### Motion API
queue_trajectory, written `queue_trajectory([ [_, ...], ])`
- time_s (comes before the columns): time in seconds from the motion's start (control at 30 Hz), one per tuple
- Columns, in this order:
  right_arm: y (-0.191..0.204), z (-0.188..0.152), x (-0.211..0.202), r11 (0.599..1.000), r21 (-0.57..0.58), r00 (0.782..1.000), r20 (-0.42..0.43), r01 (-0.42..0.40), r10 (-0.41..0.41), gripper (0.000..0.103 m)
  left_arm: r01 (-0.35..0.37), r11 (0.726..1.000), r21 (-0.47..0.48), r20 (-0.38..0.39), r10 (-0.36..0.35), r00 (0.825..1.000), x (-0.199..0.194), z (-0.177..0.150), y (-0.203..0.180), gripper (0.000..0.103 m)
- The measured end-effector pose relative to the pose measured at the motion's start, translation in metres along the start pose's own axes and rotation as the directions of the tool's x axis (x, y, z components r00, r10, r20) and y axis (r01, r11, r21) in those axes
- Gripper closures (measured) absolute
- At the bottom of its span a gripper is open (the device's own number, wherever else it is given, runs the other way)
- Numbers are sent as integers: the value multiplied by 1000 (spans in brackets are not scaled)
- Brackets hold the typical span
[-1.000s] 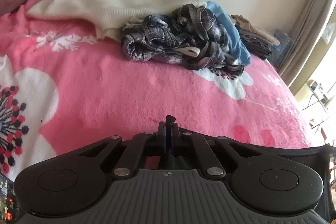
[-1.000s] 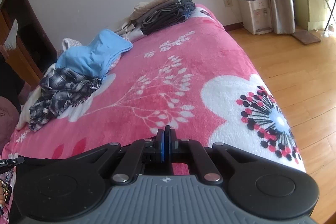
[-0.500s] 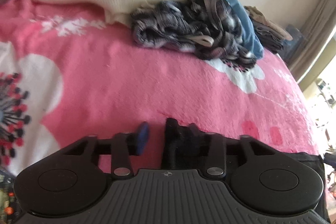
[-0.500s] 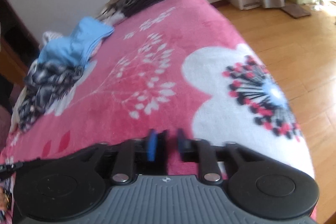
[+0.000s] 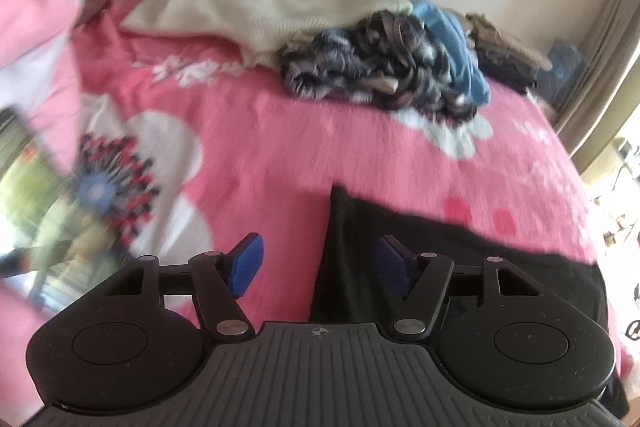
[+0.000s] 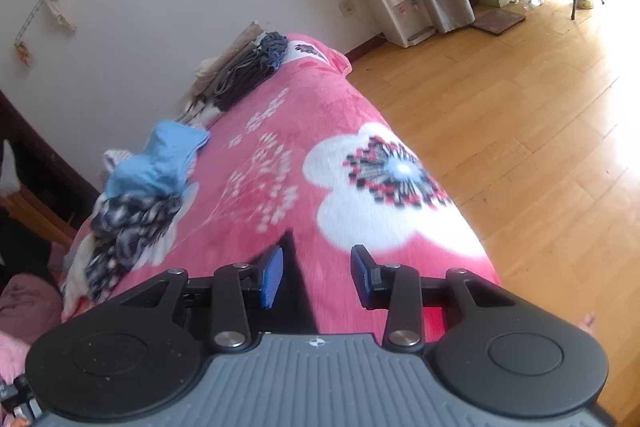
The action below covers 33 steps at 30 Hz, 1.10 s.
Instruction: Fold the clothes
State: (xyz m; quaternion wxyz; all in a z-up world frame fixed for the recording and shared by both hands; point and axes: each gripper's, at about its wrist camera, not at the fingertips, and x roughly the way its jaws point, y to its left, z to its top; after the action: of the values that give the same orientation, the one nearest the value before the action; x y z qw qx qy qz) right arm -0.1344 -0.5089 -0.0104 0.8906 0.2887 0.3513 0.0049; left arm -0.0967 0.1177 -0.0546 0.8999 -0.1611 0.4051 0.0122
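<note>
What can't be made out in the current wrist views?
- Black garment: left view, near part hidden behind left gripper, whose jaws are opening.
- Black garment, right view: only a sliver shows by right gripper.
- Plaid shirt: motion-blurred.
- Folded stack: too small to count.

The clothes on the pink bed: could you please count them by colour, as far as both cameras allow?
Loose pieces only; the folded stack by the wall is too blurred to split, so it is counted as one.

Black garment near the grippers: 1
Plaid, dark: plaid garment: 1
Blue garment: 1
Cream sweater: 1
Folded stack: 1
Total: 5
</note>
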Motion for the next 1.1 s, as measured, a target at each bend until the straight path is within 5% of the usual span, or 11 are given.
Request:
queue_trajectory([
  [0.27, 7, -80, -30, 999, -17, 982, -184, 28, -31, 63, -2, 1000, -7, -131, 1, 991, -50, -59, 9, 38],
  [0.47, -1, -112, -33, 994, 107, 976, -218, 23, 1, 60, 11, 997, -79, -208, -28, 978, -56, -95, 22, 38],
  [0.6, 4, -120, -23, 993, 99, 978, -208, 57, -35, 54, -32, 999, -22, -248, 26, 968, -40, -109, 10, 38],
  [0.87, 28, -121, -24, 976, -206, 989, -113, 67, -92, 55, -99, 992, 73, -265, 115, 957, -22, -116, -4, 38],
  [0.97, 27, -122, -18, 969, -241, 988, -128, 51, -83, 63, -113, 988, 102, -265, 136, 955, -22, -117, -7, 38],
  [1.03, 22, -124, -12, 974, -225, 986, -152, 33, -68, 99, -119, 987, 112, -265, 145, 953, -21, -117, -8, 38],
  [1.1, 15, -122, -15, 984, -175, 989, -141, 16, -41, 99, -123, 986, 113, -267, 149, 952, -21, -117, -7, 38],
])
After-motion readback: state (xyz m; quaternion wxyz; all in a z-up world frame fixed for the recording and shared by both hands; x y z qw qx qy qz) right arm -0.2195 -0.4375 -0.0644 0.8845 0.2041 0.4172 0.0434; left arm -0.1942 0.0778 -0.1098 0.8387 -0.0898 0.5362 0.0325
